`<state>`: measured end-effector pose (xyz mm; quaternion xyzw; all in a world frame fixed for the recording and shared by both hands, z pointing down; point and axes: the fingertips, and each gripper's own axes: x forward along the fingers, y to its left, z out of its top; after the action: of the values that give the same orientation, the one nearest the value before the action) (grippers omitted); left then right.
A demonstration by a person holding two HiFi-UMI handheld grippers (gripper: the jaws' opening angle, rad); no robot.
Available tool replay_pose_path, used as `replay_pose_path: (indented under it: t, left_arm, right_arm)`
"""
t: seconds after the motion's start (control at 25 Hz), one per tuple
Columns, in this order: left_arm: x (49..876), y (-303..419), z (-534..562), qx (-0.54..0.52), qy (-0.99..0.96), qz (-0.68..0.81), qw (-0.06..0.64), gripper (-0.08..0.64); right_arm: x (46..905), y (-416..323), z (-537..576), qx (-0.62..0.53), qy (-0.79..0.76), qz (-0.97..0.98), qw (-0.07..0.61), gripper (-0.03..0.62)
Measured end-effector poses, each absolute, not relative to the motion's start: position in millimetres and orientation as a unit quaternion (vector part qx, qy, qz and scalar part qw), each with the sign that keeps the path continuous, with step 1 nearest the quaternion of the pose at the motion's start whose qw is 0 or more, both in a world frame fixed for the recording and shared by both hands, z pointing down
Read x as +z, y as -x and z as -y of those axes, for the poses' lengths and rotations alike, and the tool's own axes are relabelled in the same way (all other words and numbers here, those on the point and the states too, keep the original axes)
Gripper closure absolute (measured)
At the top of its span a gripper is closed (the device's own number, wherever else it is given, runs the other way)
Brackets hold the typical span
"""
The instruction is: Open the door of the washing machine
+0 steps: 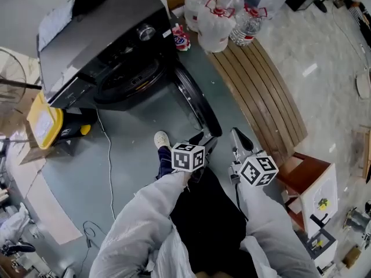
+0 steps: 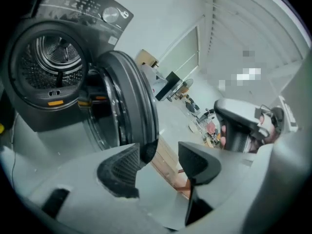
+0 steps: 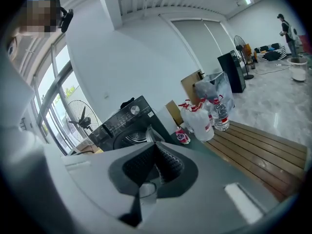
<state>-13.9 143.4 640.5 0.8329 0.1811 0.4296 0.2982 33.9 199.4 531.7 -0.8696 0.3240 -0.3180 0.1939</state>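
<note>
A: Where was the machine, and how did its door stand?

B: At the far left lay a flat yellow plastic box [image 1: 43, 123]. Next to it sat the dark grey front-loading washing machine [image 1: 104, 51]. Its round, dark-rimmed glass door [image 1: 196, 100] stood swung wide out toward the person, leaving the perforated steel drum [image 2: 58, 52] in plain sight. I judged the task as good as done.

A: And the claws?

B: The left gripper [image 2: 158, 162] hung just beside the door's free edge, jaws wide apart and gripping nothing. The rim showed behind the left jaw, but I couldn't tell whether it touched. My reading was that the door needed no holding and rested open on its hinge. To the right, the right gripper [image 3: 156, 162] had its jaws pressed together on nothing. It looked idle, likely because one hand was enough for this job.

A: The floor and the room?

B: The machine stood on a grey-green floor covering [image 1: 133, 149], with a thin white cable [image 1: 109, 155] trailing across it. To the right ran a brown slatted wooden platform [image 1: 261, 91] with clear plastic water bottles [image 1: 217, 16] at its far end. Beyond that was pale marble floor [image 1: 324, 57]. The right gripper view showed white walls, tall windows [image 3: 61, 87] and a standing fan [image 3: 80, 118].
</note>
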Motion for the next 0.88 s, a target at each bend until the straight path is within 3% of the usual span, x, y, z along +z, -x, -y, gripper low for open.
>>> replay_pose_path:
  t: [0.48,0.88]
  left_arm:
    - [506,14,41,0.303,-0.908,-0.082,0.276,0.322]
    - [398,30,185,0.191,-0.961,-0.017,0.198,0.333]
  right_arm:
    - [443,-59,-93,-0.274,0.858,-0.411,0.145,0.584]
    - [359,-74,43,-0.197,0.835,-0.504,0.099,0.584]
